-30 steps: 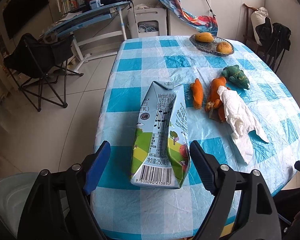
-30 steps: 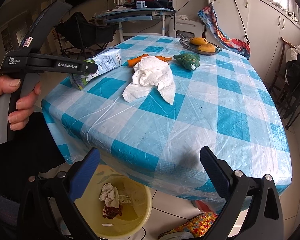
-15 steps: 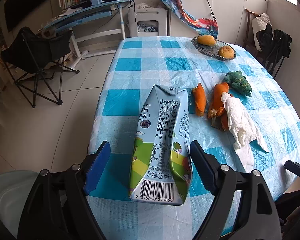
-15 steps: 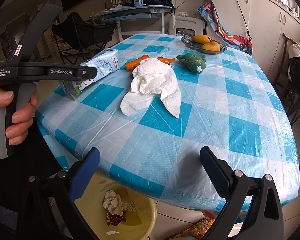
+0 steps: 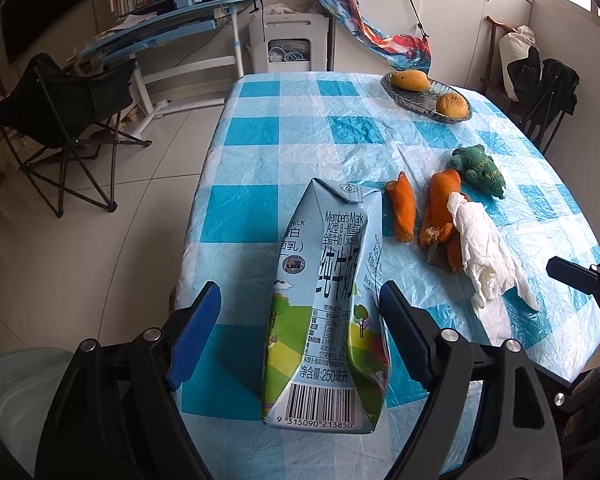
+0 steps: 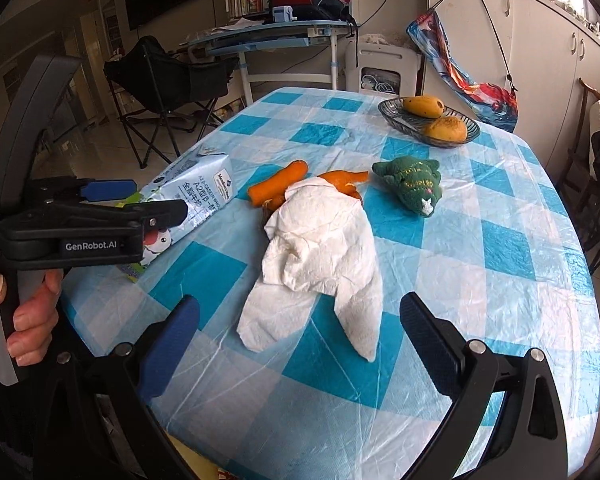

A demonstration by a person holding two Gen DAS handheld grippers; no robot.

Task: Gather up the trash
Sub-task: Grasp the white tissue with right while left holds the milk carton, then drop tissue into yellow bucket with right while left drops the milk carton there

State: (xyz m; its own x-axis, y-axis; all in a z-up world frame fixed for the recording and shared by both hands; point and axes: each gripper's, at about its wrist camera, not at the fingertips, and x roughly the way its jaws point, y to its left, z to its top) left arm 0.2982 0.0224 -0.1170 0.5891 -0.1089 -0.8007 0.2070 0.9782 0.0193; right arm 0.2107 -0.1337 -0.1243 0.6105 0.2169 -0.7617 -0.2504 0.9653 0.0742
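The left tool (image 5: 300, 332) stood wide open around a milk carton (image 5: 328, 300) lying near the worktop's (image 5: 284, 148) left edge. The right tool (image 6: 300, 344), equally wide open and holding nothing, faced a crumpled tissue (image 6: 320, 256) near the front edge.

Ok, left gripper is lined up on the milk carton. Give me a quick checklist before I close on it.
1. Milk carton between the left gripper fingers: ok.
2. Left jaws open wide enough: ok.
3. Both pads touching the carton: not ok, a gap shows on the left side.
4. Carton lying flat on the table: ok.
5. Right gripper open, holding nothing: ok.
6. Bin in view for the drop: not ok.
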